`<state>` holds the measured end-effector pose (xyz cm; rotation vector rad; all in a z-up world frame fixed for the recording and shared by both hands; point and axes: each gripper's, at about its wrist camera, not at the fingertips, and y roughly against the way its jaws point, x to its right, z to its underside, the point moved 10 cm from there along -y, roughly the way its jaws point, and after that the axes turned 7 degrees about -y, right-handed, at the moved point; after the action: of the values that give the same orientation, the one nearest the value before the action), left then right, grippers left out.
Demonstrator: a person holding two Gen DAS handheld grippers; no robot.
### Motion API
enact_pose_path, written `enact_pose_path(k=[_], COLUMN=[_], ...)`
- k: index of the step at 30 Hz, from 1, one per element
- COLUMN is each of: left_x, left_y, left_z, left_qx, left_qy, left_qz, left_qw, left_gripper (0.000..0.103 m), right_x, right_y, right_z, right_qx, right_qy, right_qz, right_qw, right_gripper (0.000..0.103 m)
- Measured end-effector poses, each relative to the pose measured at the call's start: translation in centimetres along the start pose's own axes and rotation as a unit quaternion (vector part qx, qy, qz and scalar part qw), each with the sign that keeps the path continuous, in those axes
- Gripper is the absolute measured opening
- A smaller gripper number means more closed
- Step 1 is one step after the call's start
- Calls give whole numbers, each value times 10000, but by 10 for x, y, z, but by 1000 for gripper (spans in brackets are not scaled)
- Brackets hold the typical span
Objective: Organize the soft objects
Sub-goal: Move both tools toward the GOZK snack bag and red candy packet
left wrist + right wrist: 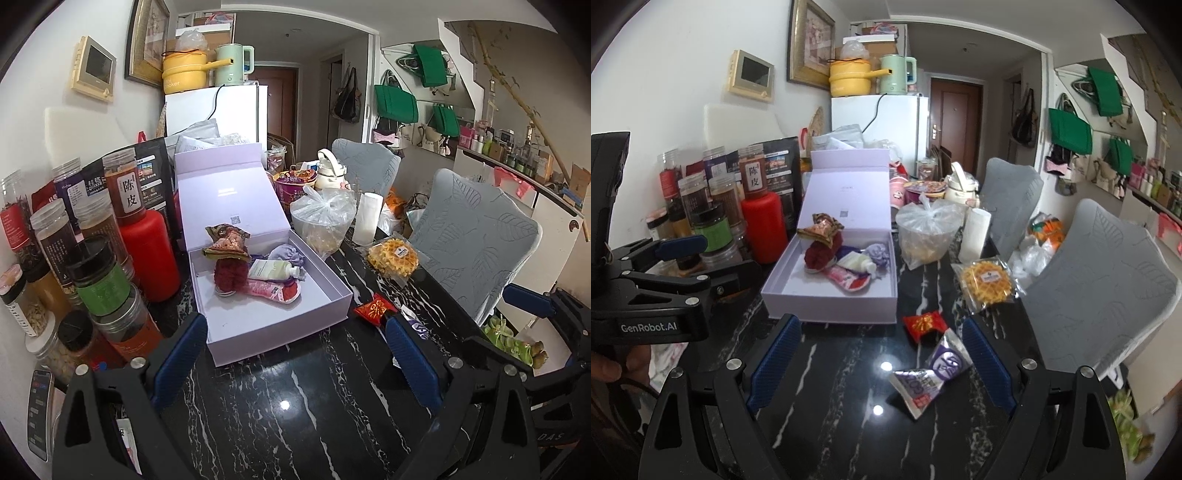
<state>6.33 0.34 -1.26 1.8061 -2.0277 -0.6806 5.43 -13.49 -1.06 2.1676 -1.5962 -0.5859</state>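
Observation:
An open white box on the black marble table holds a dark red knitted item, a cream tube, a pink pouch and a lilac cloth. A red packet and a purple-and-silver packet lie on the table right of the box. A wrapped waffle lies further back. My left gripper is open and empty in front of the box. My right gripper is open and empty, with the purple packet between its fingers.
Jars and a red bottle crowd the table's left side. A bagged bowl and a white roll stand behind the box. Two grey chairs line the right edge. The left gripper's body shows at the right view's left.

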Motion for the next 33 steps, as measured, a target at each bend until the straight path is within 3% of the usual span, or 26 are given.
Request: enact_pose_path(k=[8, 25, 33], left_x=[20, 84, 124], left_y=[-11, -69, -106], left_z=[6, 23, 35], left_qx=[-50, -689, -1078], left_qy=[-2, -198, -317], left_qz=[208, 619, 898], left_qw=[9998, 9955, 9896], left_gripper=[99, 99, 99], right_x=[27, 97, 141], right_y=[-6, -28, -39], right_z=[28, 62, 76], right_qx=[-272, -609, -777], right_qy=[-245, -818, -1113], right_qz=[156, 354, 482], right_qw=[9992, 9942, 9896], right_gripper=[90, 90, 90])
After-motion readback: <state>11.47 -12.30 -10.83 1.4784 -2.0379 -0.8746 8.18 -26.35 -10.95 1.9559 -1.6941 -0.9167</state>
